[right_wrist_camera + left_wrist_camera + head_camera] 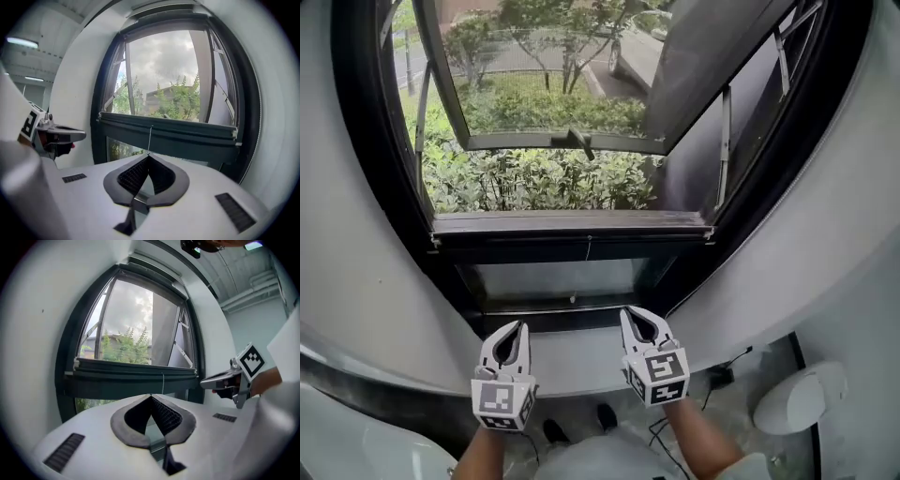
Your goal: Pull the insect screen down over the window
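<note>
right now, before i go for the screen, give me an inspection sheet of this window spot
surface: white sill under the window, bare.
job's things: window sash swung outward; dark bar with a thin pull cord lies across the foot of the opening; no mesh can be made out.
clutter: nothing seen on the sill.
grippers: left gripper and right gripper both shut and empty, side by side over the sill.
cables: dark plug and cable on the floor, at the right.
surroundings: shrubs and a parked car outside.
</note>
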The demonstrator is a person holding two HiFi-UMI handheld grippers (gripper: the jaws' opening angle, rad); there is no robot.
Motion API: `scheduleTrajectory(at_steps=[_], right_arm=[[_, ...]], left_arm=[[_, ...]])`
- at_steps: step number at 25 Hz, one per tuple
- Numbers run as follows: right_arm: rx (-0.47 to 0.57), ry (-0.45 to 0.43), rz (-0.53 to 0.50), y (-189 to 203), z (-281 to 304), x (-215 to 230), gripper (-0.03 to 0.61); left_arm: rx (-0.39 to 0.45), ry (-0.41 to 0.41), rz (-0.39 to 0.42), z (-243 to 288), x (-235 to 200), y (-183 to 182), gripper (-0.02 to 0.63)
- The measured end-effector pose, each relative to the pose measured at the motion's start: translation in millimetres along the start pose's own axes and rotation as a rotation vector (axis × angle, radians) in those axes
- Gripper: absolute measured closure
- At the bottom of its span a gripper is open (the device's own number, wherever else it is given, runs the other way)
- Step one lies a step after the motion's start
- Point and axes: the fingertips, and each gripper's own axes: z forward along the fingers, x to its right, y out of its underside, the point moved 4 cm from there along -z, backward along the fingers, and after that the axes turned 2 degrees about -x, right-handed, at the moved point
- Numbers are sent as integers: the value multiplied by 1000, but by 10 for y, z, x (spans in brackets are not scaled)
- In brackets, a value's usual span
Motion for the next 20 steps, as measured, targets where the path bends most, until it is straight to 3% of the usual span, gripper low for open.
scheduleTrajectory(at_steps=[2,5,13,20], right_arm=[[1,-15,35,70,-71,-128,572],[1,-44,49,162,-198,-284,572],[20,-153,60,398,-638,-369,572],[71,-251,9,658,-1282,-7,572]], left_arm=[[2,35,-41,-62,108,89,601],[-9,33,-34,-201,279,204,601],[-56,-90,-76,-546,790,387,601],[-49,-225,-43,-806,1748,399,601]])
